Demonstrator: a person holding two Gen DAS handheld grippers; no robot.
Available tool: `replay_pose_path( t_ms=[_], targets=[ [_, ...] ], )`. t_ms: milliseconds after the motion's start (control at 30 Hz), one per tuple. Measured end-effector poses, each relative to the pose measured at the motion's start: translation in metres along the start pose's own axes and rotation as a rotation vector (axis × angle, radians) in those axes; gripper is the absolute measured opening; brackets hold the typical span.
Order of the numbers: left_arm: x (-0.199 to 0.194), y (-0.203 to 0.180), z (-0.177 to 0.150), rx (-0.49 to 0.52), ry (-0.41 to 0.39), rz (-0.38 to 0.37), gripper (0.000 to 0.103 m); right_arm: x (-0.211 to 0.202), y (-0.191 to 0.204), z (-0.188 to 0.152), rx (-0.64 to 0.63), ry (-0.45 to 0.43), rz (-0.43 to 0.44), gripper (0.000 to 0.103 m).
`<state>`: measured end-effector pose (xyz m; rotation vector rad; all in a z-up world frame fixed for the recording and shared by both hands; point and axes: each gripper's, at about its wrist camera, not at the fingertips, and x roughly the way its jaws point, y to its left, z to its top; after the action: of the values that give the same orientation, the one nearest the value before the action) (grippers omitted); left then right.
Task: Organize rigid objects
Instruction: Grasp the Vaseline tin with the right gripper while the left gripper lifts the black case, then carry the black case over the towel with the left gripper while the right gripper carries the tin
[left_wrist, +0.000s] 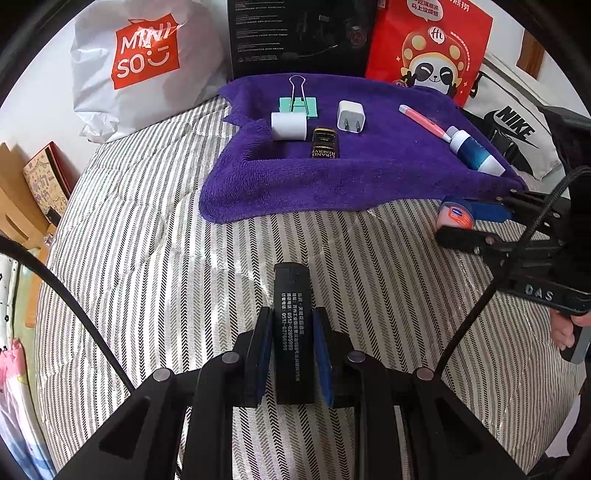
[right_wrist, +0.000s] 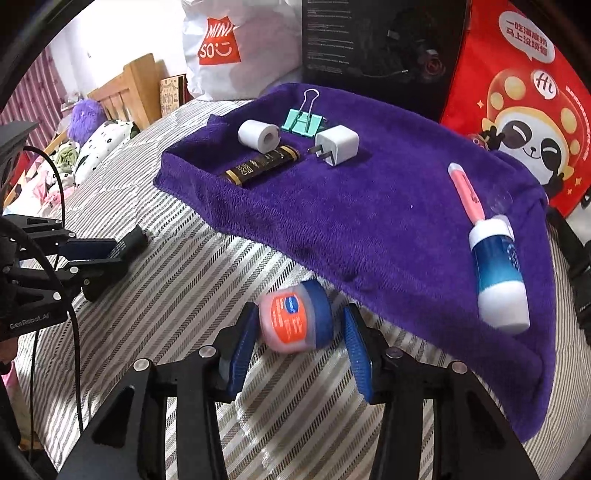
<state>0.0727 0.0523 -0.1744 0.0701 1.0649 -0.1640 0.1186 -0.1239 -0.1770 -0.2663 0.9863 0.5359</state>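
My left gripper is clamping a flat black box with white print, its pads pressing both long sides, over the striped bedspread. On the far side, the purple towel is carrying, left to right, a white roll touching a green binder clip, a dark tube, a white plug, a pink pen and a blue-and-white bottle. To the right, my right gripper is straddling a small pink jar with a blue lid lying on its side just beside the towel's near edge; the left pad looks to be touching it, the right pad standing apart, so it is not squeezing it.
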Motion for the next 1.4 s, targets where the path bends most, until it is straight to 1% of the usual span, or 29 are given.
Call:
replay_pose_path(
  t_ms=[67, 167, 233, 433, 533, 667, 733, 800, 833, 933, 1033, 1100, 1167, 1233, 1400],
  targets=[
    [0.0, 0.0, 0.0, 0.0, -0.001, 0.001, 0.021, 0.0, -0.002, 0.001, -0.005, 0.0, -0.003, 0.037],
    [0.0, 0.0, 0.0, -0.001, -0.001, 0.001, 0.021, -0.004, -0.007, 0.0, 0.041, 0.029, 0.008, 0.037],
    [-0.001, -0.001, 0.0, -0.002, -0.001, 0.003, 0.021, -0.01, -0.009, -0.003, 0.054, 0.031, 0.008, 0.037],
    [-0.001, -0.007, -0.001, 0.01, 0.008, 0.026, 0.022, -0.02, -0.005, -0.019, 0.052, 0.069, -0.024, 0.037],
    [-0.002, -0.01, -0.002, 0.023, 0.014, 0.034, 0.022, -0.018, -0.005, -0.024, 0.059, 0.076, -0.025, 0.037],
    [-0.001, -0.007, -0.001, 0.004, 0.026, 0.018, 0.022, -0.019, -0.006, -0.025, 0.067, 0.061, -0.026, 0.037],
    [-0.001, -0.011, -0.001, 0.017, 0.044, 0.036, 0.022, -0.019, -0.007, -0.025, 0.068, 0.061, -0.022, 0.038],
    [-0.002, -0.014, -0.002, 0.016, 0.045, 0.068, 0.022, -0.019, -0.007, -0.026, 0.072, 0.059, -0.019, 0.038],
    [-0.002, -0.014, -0.003, 0.015, 0.041, 0.068, 0.022, -0.019, -0.007, -0.026, 0.073, 0.058, -0.018, 0.038],
    [-0.001, -0.004, -0.003, -0.044, 0.033, 0.011, 0.021, -0.018, -0.008, -0.026, 0.085, 0.049, -0.021, 0.038],
    [-0.002, -0.002, -0.003, -0.043, 0.04, 0.002, 0.021, -0.017, -0.009, -0.023, 0.097, 0.05, -0.019, 0.037],
    [-0.005, 0.003, -0.004, -0.066, 0.039, -0.035, 0.021, -0.019, -0.011, -0.021, 0.113, 0.057, -0.001, 0.037],
    [-0.011, 0.007, -0.004, -0.09, 0.031, -0.055, 0.021, -0.026, -0.014, -0.02, 0.13, 0.038, 0.014, 0.037],
    [-0.015, 0.007, -0.002, -0.087, 0.025, -0.055, 0.021, -0.035, -0.017, -0.02, 0.135, 0.014, 0.021, 0.037],
    [-0.023, 0.006, 0.008, -0.07, 0.013, -0.04, 0.021, -0.05, -0.027, -0.018, 0.15, -0.011, -0.006, 0.037]
  ],
)
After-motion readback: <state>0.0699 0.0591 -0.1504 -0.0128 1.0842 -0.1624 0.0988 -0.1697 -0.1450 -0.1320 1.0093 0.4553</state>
